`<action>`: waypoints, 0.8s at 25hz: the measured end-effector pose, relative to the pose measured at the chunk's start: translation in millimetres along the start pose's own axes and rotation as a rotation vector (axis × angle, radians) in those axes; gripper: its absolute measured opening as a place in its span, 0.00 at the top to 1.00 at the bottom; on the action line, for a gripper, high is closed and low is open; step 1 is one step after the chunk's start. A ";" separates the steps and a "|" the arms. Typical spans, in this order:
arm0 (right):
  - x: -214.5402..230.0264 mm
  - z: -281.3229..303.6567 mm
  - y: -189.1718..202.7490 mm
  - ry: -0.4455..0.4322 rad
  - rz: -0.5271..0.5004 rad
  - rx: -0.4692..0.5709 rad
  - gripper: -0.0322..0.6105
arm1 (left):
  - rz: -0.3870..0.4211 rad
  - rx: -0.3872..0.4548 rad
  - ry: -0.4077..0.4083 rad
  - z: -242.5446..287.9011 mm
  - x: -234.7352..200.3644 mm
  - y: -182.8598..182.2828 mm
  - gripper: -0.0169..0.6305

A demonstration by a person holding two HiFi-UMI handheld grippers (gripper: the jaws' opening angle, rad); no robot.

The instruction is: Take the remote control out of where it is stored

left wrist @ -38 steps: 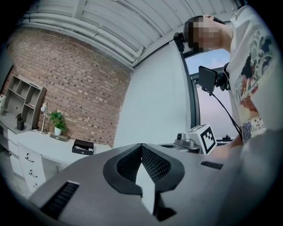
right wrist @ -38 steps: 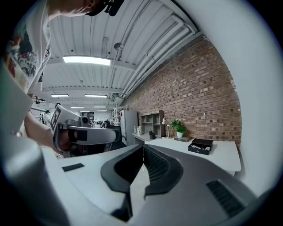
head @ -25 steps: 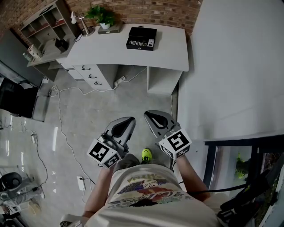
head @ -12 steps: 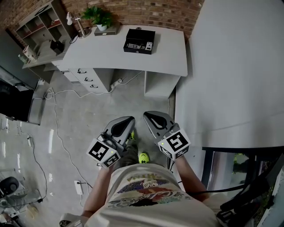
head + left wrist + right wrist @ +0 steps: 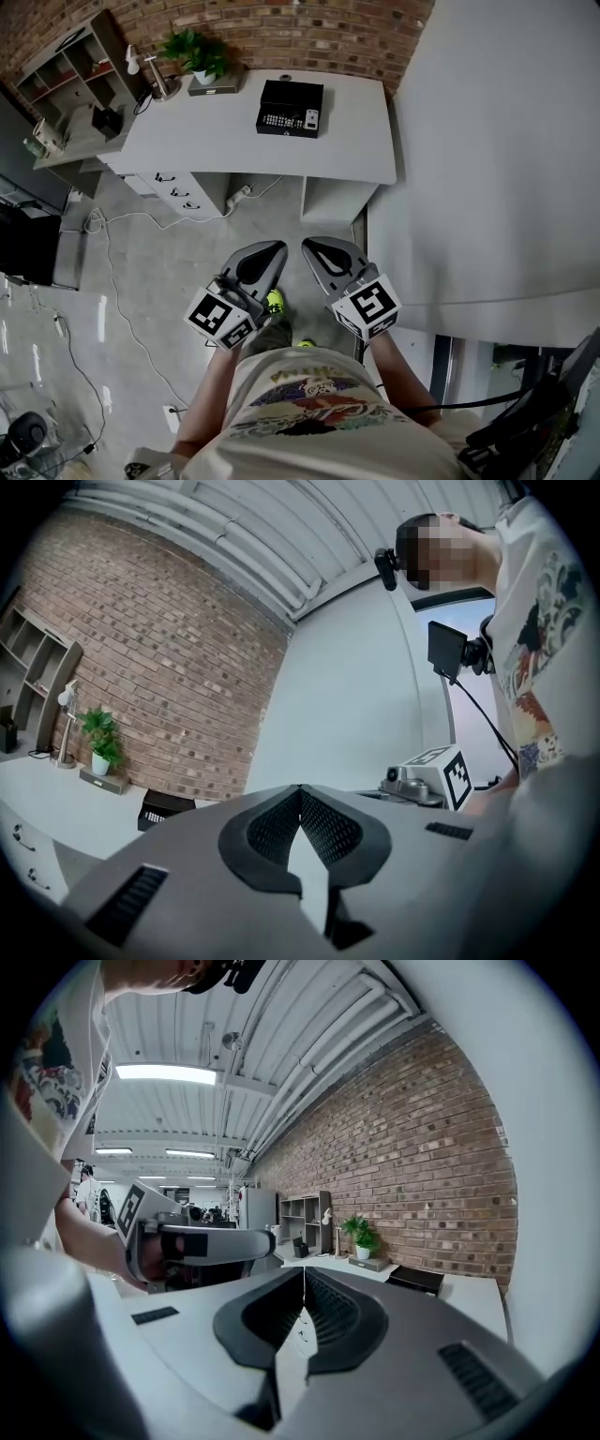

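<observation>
shelf unit (image 5: 66, 70) at far left against the brick wall (image 5: 309, 28), small items in its cubbies, too small to tell. next to it a white desk (image 5: 216, 141) with a lamp (image 5: 148, 73) and a potted plant (image 5: 192, 49) at its back left corner. drawers (image 5: 176, 187) sit under the desk's left part, a power strip (image 5: 237, 198) and a cable (image 5: 112, 272) lie on the grey floor. toward the right of the desk top is a black box (image 5: 292, 90), lying flat near the back edge. the remote control (image 5: 279, 120) lies inside it along the front side, a small pale item just beside it to the right. nothing touches the remote.

lower down, near the person's body, left gripper (image 5: 278, 247) is held about level, tip toward the desk, jaws clenched tip to tip, nothing between them. a bright green shoe (image 5: 274, 300) shows on the floor below it. right gripper (image 5: 307, 245) is just beside the left, not touching, also aimed at the desk, jaws pressed together and empty. both grippers are well apart from the box and remote. a plain white wall (image 5: 487, 141) fills the right side.
</observation>
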State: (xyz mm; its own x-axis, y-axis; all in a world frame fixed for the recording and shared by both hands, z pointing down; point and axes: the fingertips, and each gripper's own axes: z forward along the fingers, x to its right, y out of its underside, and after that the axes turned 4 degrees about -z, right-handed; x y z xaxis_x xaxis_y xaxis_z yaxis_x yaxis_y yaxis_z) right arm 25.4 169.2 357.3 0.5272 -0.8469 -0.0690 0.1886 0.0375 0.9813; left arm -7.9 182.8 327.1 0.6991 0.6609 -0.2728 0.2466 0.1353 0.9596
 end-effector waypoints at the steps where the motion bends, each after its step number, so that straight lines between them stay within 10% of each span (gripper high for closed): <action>1: 4.3 7.4 -3.4 0.005 -0.005 -0.003 0.94 | 0.000 -0.001 0.007 4.6 -8.0 -4.8 0.97; 20: 61.6 122.5 -26.0 0.084 0.005 -0.016 0.94 | -0.032 -0.024 0.128 55.7 -120.7 -35.7 0.97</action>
State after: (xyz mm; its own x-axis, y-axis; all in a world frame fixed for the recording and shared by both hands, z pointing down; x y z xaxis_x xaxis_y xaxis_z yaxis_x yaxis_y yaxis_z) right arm -48.5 51.1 349.5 0.5954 -0.7995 -0.0797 0.1989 0.0506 0.9787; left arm -63.7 57.1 322.1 0.5995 0.7443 -0.2942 0.2504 0.1748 0.9522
